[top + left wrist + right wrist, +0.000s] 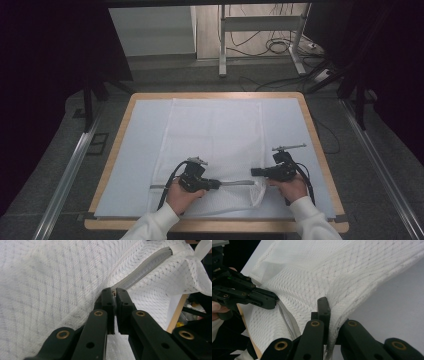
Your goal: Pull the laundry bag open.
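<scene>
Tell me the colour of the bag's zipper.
Grey zipper on the white mesh bag; clearest in the left gripper view.

Mesh bag (215,135) flat on table (125,115), centre; zipper (240,183) along near edge.

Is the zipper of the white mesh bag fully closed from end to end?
Cannot tell: in the left gripper view the left gripper pinches the slider on the grey zipper of the mesh bag, hiding the stretch behind its jaws.
</scene>
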The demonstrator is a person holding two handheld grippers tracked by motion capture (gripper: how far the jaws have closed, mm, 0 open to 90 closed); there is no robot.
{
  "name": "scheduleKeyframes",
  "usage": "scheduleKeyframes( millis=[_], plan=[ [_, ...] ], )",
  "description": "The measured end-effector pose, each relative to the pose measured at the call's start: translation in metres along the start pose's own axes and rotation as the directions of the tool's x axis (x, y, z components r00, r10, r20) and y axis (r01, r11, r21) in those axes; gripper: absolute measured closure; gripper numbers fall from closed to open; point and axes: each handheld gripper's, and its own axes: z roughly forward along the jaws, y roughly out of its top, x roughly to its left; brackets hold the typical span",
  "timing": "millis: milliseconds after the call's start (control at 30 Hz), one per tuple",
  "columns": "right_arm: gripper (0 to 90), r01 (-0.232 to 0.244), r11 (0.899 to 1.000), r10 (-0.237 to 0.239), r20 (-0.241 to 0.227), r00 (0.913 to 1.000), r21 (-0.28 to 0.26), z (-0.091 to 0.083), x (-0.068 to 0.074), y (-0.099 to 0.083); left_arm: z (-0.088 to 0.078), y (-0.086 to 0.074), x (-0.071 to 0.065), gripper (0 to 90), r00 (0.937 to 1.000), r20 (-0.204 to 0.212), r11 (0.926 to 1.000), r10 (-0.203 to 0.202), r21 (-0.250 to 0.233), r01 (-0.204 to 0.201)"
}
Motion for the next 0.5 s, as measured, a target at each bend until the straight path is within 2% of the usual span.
scheduleKeyframes(
  millis=[500],
  plan=[
    [88.9,-0.001,1.0,0.001,0.002,1.0,-0.001,0.0,0.0002,-0.0001,-0.0096,-0.0057,0.0061,86.4,0.9997,-0.009,0.9997,-0.021,-0.009,0.021]
  ],
)
